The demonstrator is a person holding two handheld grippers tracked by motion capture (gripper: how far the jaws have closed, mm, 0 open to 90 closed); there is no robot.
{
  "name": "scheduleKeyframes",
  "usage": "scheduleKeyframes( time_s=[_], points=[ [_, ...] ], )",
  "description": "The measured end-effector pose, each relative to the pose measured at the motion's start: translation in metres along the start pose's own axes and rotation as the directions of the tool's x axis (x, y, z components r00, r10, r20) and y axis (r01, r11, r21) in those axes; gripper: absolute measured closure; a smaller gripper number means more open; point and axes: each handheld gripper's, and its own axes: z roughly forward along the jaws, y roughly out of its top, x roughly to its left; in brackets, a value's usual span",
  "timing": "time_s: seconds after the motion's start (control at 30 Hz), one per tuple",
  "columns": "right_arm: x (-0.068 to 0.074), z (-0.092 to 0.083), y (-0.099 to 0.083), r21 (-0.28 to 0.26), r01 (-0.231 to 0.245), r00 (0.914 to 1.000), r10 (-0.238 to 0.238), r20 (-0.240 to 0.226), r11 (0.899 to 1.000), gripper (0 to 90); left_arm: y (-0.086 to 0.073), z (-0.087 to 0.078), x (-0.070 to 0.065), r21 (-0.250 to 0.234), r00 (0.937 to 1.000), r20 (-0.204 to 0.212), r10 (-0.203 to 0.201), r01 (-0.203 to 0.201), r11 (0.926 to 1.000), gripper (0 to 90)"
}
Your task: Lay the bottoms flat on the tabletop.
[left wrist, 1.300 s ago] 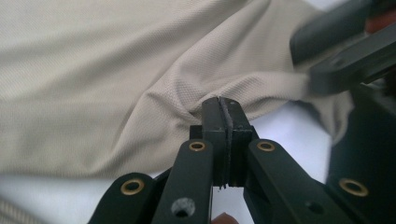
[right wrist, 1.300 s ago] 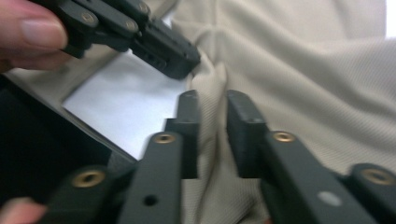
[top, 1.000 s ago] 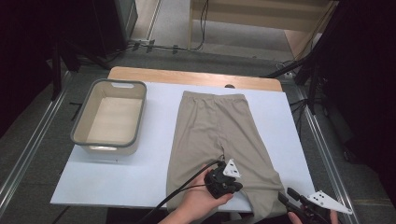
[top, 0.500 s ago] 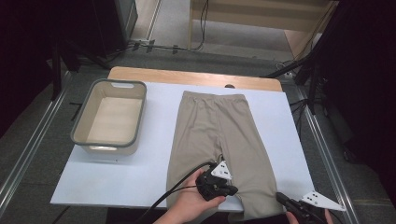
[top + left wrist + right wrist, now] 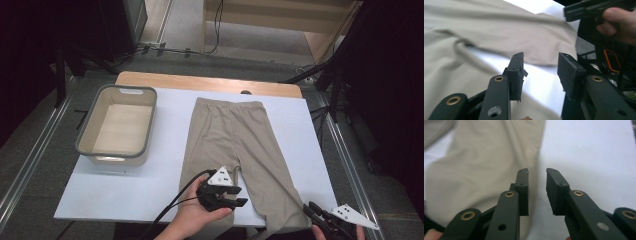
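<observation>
Left claw (image 5: 239,196), just opened and empty, hovers over the beige trousers' (image 5: 227,135) near leg.

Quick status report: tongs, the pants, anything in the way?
Left tongs just opened, empty, at the crotch of the beige pants. Right tongs just opened, empty, at the right leg hem. Grey bin off to the left, not in the way.

Matt beige cloth trousers (image 5: 227,145) — smooth grey plastic basin (image 5: 118,125).

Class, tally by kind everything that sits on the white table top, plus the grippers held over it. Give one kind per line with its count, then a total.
Trousers: 1
Bin: 1
Grippers: 2, the left gripper and the right gripper
Total: 4
</observation>
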Motion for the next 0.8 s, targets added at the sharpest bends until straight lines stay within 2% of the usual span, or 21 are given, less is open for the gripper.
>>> scheduleKeyframes(
  time_s=[0.1, 0.17, 0.27, 0.33, 0.4, 0.43, 0.5, 0.57, 0.6, 0.63, 0.67, 0.7, 0.77, 0.8],
  points=[
    [0.016, -0.005, 0.005, -0.038, 0.043, 0.9985, -0.044, -0.033, 0.998, 67.4, -0.013, -0.015, 0.007, -0.019, 0.9994, -0.034, -0.008, 0.008, 0.9998, 51.3],
    [0.032, -0.004, 0.007, -0.051, 0.072, 0.9929, -0.077, -0.091, 0.996, 68.4, -0.022, -0.027, 0.012, -0.038, 0.9987, -0.045, -0.026, 0.024, 0.999, 48.7],
    [0.057, 0.003, 0.009, -0.046, 0.117, 0.9729, -0.124, -0.195, 0.992, 68.6, -0.034, -0.045, 0.018, -0.061, 0.9971, -0.065, -0.038, 0.035, 0.9976, 44.1],
    [0.074, 0.012, 0.009, -0.028, 0.154, 0.9584, -0.156, -0.239, 0.988, 67.5, -0.042, -0.056, 0.021, -0.067, 0.9961, -0.079, -0.038, 0.033, 0.9972, 36.6],
    [0.088, 0.02, 0.009, -0.016, 0.201, 0.9497, -0.199, -0.242, 0.979, 62.1, -0.049, -0.066, 0.022, -0.081, 0.9942, -0.098, -0.044, 0.036, 0.996, 28.0],
    [0.094, 0.024, 0.009, -0.004, 0.223, 0.949, -0.218, -0.228, 0.975, 59.1, -0.052, -0.07, 0.022, -0.083, 0.9932, -0.105, -0.05, 0.041, 0.9957, 22.3],
    [0.101, 0.033, 0.007, 0.03, 0.272, 0.9456, -0.261, -0.194, 0.962, 58.9, -0.058, -0.077, 0.023, -0.092, 0.9916, -0.112, -0.064, 0.054, 0.9943, 13.1],
    [0.104, 0.039, 0.005, 0.071, 0.311, 0.9411, -0.297, -0.162, 0.948, 70.3, -0.063, -0.082, 0.024, -0.098, 0.9898, -0.122, -0.073, 0.061, 0.9933, 12.7],
    [0.104, 0.04, 0.005, 0.061, 0.305, 0.9416, -0.291, -0.17, 0.951, 80.3, -0.065, -0.084, 0.025, -0.097, 0.9891, -0.124, -0.08, 0.069, 0.9929, 12.7],
    [0.103, 0.039, 0.006, 0.072, 0.297, 0.9449, -0.282, -0.166, 0.952, 85.8, -0.067, -0.085, 0.026, -0.093, 0.9883, -0.125, -0.086, 0.075, 0.9928, 12.7],
    [0.102, 0.039, 0.007, 0.079, 0.287, 0.9483, -0.272, -0.164, 0.955, 86.5, -0.069, -0.086, 0.026, -0.096, 0.9874, -0.13, -0.091, 0.079, 0.9923, 12.7],
    [0.102, 0.038, 0.009, 0.08, 0.27, 0.9502, -0.252, -0.183, 0.96, 86.8, -0.07, -0.087, 0.026, -0.092, 0.9866, -0.134, -0.094, 0.082, 0.9924, 12.7],
    [0.105, 0.033, 0.01, 0.061, 0.255, 0.9456, -0.236, -0.224, 0.965, 86.8, -0.071, -0.089, 0.026, -0.086, 0.9838, -0.152, -0.096, 0.083, 0.9928, 12.7],
    [0.106, 0.031, 0.011, 0.04, 0.255, 0.9384, -0.238, -0.251, 0.966, 86.5, -0.072, -0.091, 0.026, -0.086, 0.9828, -0.156, -0.099, 0.087, 0.9925, 12.9]
  ],
)
